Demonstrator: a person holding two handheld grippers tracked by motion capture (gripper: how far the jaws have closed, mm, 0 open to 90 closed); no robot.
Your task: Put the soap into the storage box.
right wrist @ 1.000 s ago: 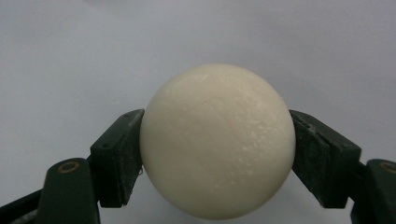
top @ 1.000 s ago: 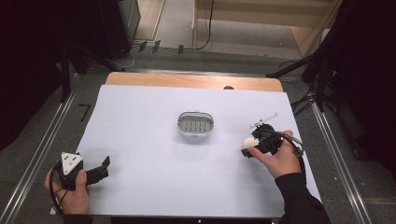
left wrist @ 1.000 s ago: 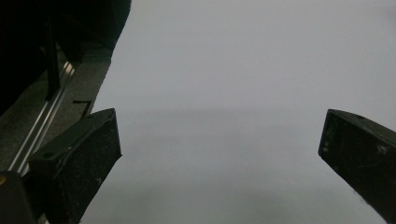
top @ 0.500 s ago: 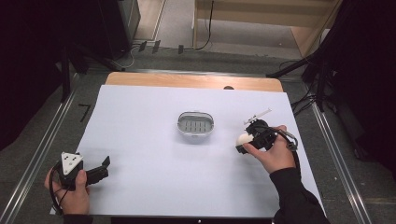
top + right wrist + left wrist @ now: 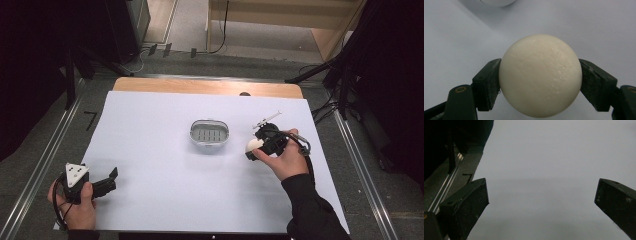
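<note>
A cream-white ball (image 5: 540, 75) sits clamped between the two black jaws of my right gripper (image 5: 540, 80), which is shut on it. From above, the white ball (image 5: 254, 145) and right gripper (image 5: 256, 148) hang just right of a small oval metal dish (image 5: 210, 133) with a slotted bottom at the middle of the white sheet. My left gripper (image 5: 111, 179) rests at the near left of the table, jaws open. In the left gripper view its fingers (image 5: 465, 205) stand wide apart over bare white sheet, with nothing between them.
A white sheet (image 5: 165, 200) covers most of the table, with a wooden edge (image 5: 200, 86) at the far side. Metal rails (image 5: 45, 155) run along both sides. Cables and dark stands lie on the floor beyond the table.
My right gripper has carried the white ball leftward, closer to the metal dish. The left gripper has stayed where it was.
</note>
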